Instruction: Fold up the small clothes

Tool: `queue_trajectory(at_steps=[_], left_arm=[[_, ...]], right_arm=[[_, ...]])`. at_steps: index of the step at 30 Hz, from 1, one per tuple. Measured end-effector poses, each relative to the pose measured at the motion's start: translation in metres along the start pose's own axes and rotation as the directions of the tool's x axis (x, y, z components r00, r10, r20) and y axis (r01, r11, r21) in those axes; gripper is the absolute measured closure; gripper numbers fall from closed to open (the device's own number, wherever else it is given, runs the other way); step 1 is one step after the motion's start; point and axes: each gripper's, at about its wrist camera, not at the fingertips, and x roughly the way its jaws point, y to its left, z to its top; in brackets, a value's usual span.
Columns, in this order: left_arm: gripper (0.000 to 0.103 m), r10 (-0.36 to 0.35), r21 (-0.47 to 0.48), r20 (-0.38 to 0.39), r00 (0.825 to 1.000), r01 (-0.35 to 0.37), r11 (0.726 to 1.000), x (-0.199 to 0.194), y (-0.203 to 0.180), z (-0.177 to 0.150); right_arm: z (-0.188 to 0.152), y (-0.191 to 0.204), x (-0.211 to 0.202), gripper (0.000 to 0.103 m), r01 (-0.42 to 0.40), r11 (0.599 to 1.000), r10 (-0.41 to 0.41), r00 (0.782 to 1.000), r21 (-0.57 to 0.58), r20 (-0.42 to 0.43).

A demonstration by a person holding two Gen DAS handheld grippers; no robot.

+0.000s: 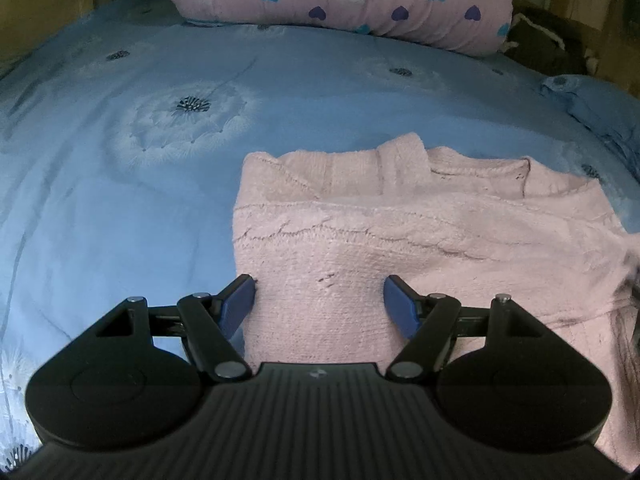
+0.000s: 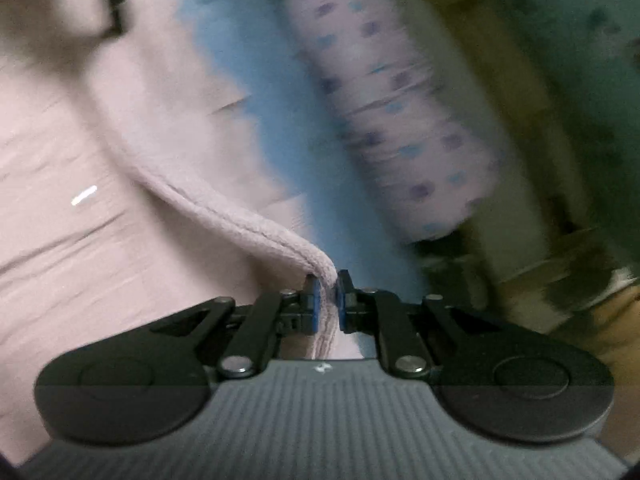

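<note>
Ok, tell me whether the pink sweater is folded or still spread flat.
Partly folded. The pink sweater lies on the blue bedspread with a layer doubled across its chest, and the right gripper is shut on a doubled edge.

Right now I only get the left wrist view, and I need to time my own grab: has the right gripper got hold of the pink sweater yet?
Observer: Yes. The right gripper is shut on a thick folded edge of the pink sweater.
Operator: Is that edge lying flat?
Observer: No, it rises off the garment in a ridge up to the pads.
Operator: What lies past it?
Observer: Blue bedsheet, then the heart-print bolster. That view is motion-blurred.
</note>
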Motion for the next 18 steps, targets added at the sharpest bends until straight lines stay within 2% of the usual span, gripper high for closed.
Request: queue_trajectory(at_steps=[3,4,5,7,10,12,13,15,18], left_arm=[[0.027,-0.002,-0.010,-0.005,1.000,0.002,1.000,0.001,0.001,0.001],[0.027,-0.001,-0.012,-0.007,1.000,0.001,1.000,0.001,0.001,0.001],[0.027,-0.001,-0.014,-0.008,1.000,0.001,1.000,0.002,0.001,0.001],[0.027,0.001,-0.011,-0.007,1.000,-0.001,1.000,0.001,0.001,0.000],[0.027,0.004,-0.008,-0.006,1.000,-0.004,1.000,0.001,0.000,0.000],[0.027,0.006,-0.008,-0.006,1.000,-0.006,1.000,0.001,-0.001,0.001],[0.027,0.007,-0.007,-0.004,1.000,-0.007,1.000,0.001,-0.001,0.000],[0.027,0.009,-0.003,-0.002,1.000,-0.009,1.000,0.001,-0.001,0.000],[0.027,0.010,0.004,0.014,1.000,-0.010,1.000,-0.001,-0.002,0.001]], right_arm=[[-0.015,0.005,0.003,0.090,-0.150,0.983,0.159,0.984,0.105,-0.078],[-0.019,0.003,0.002,0.089,-0.154,0.979,0.166,0.983,0.136,-0.079],[-0.022,-0.003,-0.002,0.087,-0.156,0.974,0.170,0.983,0.166,-0.072],[-0.027,-0.021,-0.006,0.073,-0.205,0.942,0.234,0.969,0.266,-0.079],[-0.039,-0.058,-0.011,0.062,-0.302,0.844,0.354,0.934,0.444,-0.037],[-0.051,-0.084,-0.015,0.060,-0.326,0.755,0.382,0.924,0.569,0.022],[-0.055,-0.095,-0.012,0.055,-0.327,0.711,0.386,0.922,0.623,0.043],[-0.068,-0.114,-0.003,0.047,-0.295,0.617,0.367,0.928,0.729,0.064],[-0.084,-0.130,0.030,0.047,-0.199,0.506,0.340,0.940,0.839,0.017]])
